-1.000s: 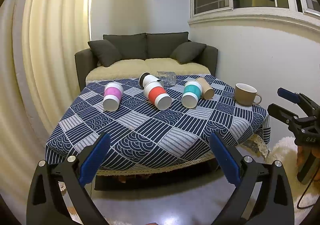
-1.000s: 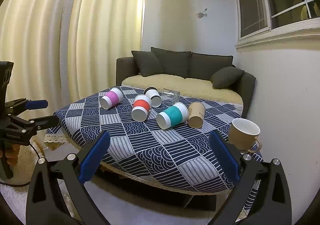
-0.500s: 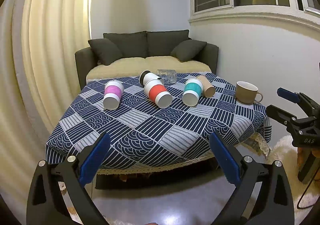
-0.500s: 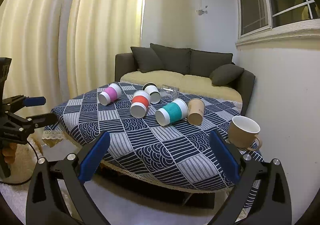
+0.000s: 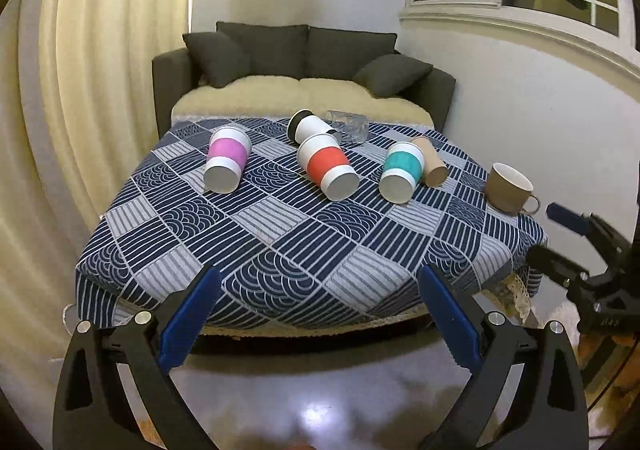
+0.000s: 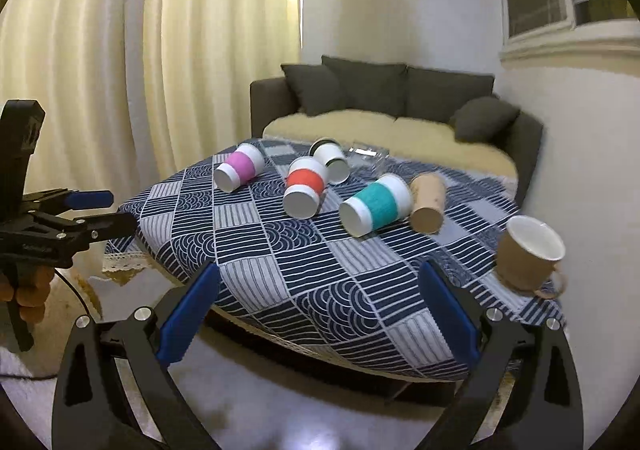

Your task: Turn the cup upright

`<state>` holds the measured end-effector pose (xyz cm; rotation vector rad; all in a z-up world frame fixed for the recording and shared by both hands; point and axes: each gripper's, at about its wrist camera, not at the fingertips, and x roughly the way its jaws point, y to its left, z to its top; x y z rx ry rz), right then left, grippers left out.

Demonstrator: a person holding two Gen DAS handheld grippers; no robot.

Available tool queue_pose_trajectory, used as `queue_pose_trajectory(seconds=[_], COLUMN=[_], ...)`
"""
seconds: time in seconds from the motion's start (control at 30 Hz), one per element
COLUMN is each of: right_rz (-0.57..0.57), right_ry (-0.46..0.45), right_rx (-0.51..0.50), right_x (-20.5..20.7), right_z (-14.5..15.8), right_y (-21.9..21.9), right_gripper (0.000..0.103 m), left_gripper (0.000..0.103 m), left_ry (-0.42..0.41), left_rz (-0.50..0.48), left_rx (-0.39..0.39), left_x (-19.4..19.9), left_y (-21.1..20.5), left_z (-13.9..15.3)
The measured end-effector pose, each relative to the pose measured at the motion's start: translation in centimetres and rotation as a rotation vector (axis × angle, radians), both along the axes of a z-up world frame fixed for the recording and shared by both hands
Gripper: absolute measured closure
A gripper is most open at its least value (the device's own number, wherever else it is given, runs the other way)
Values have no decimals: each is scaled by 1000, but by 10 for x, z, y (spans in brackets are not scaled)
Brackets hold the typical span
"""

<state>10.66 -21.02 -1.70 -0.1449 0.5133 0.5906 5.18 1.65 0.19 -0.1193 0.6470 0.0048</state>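
Brown mug (image 6: 530,254) stands upright; the sleeved cups, like the teal-sleeved cup (image 6: 376,206), lie tipped beyond both grippers' spread, empty fingers (image 6: 188,318).

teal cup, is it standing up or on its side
On its side. The teal-sleeved cup lies on the tablecloth with its round base facing the right wrist camera, beside the tipped brown paper cup.

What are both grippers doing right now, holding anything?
Left gripper: open, empty, short of the table.
Right gripper: open, empty, also short of the table.
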Motion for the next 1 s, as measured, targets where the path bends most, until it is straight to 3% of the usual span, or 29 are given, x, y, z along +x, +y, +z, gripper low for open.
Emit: queue_pose_trajectory(seconds=[0.23,0.37,0.57,0.77,1.0], right_rz=[15,11,37,33,33], right_ry=[78,135,212,245,306], right_rx=[-3,-32,-10,24,63], right_x=[40,65,101,121,130], right_z=[-5,-11,-15,-21,-38], right_y=[15,24,34,35,23], right_gripper=[5,5,5,5,5], left_gripper=[7,7,7,7,7], left_ry=[91,158,363,486,554], left_rz=[-14,47,59,68,132], left_rx=[-95,-191,-296,-370,-304], left_x=[60,99,172,222,276], left_y=[8,20,24,17,13], left_z=[9,12,1,-14,-32])
